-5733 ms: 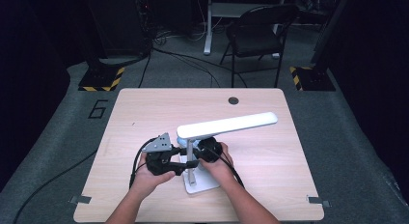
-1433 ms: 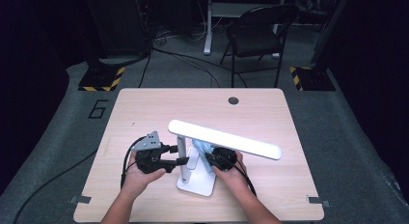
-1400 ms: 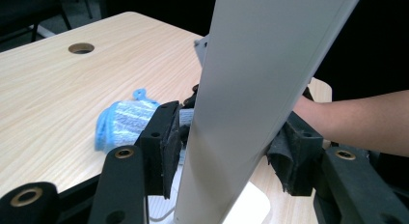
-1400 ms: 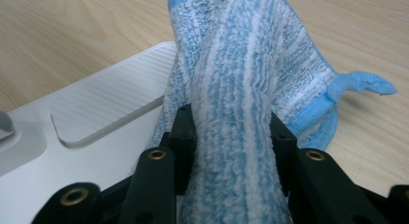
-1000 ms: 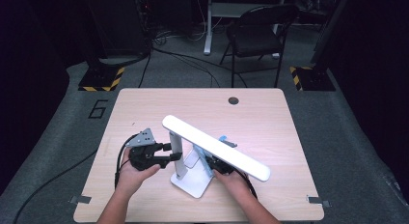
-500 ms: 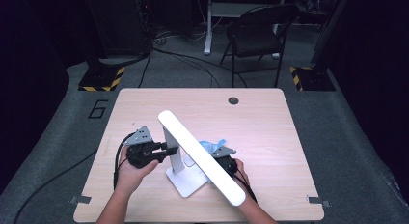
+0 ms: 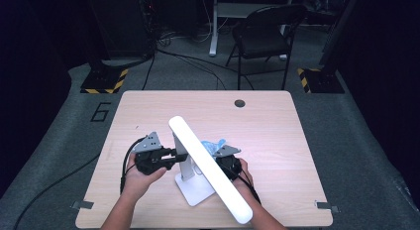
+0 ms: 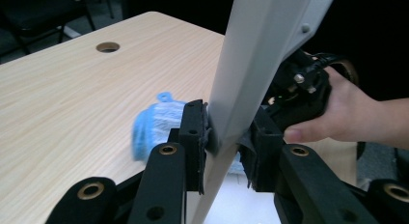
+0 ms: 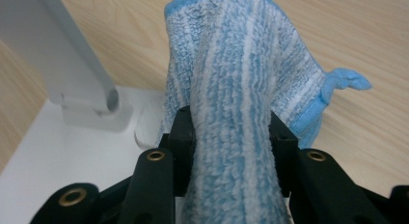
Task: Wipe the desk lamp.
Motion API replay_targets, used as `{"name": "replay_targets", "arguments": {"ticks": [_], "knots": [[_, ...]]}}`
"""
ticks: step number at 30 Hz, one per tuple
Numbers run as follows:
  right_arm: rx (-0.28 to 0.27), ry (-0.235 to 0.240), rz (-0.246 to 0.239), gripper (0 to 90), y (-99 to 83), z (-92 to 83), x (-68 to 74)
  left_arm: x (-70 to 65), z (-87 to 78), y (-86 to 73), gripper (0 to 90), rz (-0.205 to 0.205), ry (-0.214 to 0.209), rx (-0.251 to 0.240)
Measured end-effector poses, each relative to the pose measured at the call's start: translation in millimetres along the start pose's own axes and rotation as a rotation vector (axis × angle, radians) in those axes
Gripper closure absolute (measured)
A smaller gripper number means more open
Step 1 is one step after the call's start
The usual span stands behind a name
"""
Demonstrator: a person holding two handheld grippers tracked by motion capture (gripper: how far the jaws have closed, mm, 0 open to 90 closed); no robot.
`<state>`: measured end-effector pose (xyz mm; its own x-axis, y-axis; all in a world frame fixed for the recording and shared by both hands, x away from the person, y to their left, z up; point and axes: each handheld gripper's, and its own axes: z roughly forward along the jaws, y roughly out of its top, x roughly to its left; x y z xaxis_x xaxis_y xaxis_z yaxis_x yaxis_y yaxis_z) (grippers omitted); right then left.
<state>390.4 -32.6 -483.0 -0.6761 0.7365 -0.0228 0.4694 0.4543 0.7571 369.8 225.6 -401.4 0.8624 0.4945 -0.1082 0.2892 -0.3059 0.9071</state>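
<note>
Left tongs (image 8: 226,137) clamp lamp post (image 8: 246,84); right tongs (image 9: 230,132) grip cloth (image 9: 236,89).

floor: grey carpet (image 7: 356,141) | furniture: wooden table (image 7: 277,136), black chair (image 7: 265,34) | room: dark

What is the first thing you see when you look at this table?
The long white lamp bar stands out first, slanting across the near middle of the wooden table above its flat white base. The left gripper is shut on the lamp's upright post. Just right of the post, the right gripper clamps a fluffy blue striped cloth.
</note>
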Motion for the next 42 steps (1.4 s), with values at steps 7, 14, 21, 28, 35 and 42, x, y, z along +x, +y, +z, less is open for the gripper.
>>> {"name": "replay_targets", "arguments": {"ticks": [7, 14, 21, 28, 35, 42], "knots": [[0.013, 0.049, -0.014, 62.3, 8.6, 14.5, 14.0, 0.2, 1.9, -0.5, 70.7, -0.028, -0.024, -0.005], [0.02, 0.033, -0.063, 62.7, 5.1, 27.0, 26.2, -3.8, 10.3, -3.7, 71.4, -0.022, 0.022, -0.002], [-0.002, 0.046, -0.095, 64.5, 1.0, 26.6, 18.7, -5.8, 8.7, -4.6, 72.3, -0.01, 0.037, 0.004], [0.0, 0.021, -0.07, 64.8, -2.9, 23.1, -0.8, -5.7, 7.0, -5.2, 72.8, -0.005, 0.035, 0.014], [-0.008, -0.026, -0.004, 64.5, -8.1, 19.1, -23.3, -5.9, 7.0, -5.2, 73.1, -0.004, 0.037, 0.014], [-0.002, -0.069, 0.032, 65.0, -8.6, 17.5, -30.7, -6.0, 8.9, -5.8, 73.2, -0.006, 0.045, -0.003]]}}
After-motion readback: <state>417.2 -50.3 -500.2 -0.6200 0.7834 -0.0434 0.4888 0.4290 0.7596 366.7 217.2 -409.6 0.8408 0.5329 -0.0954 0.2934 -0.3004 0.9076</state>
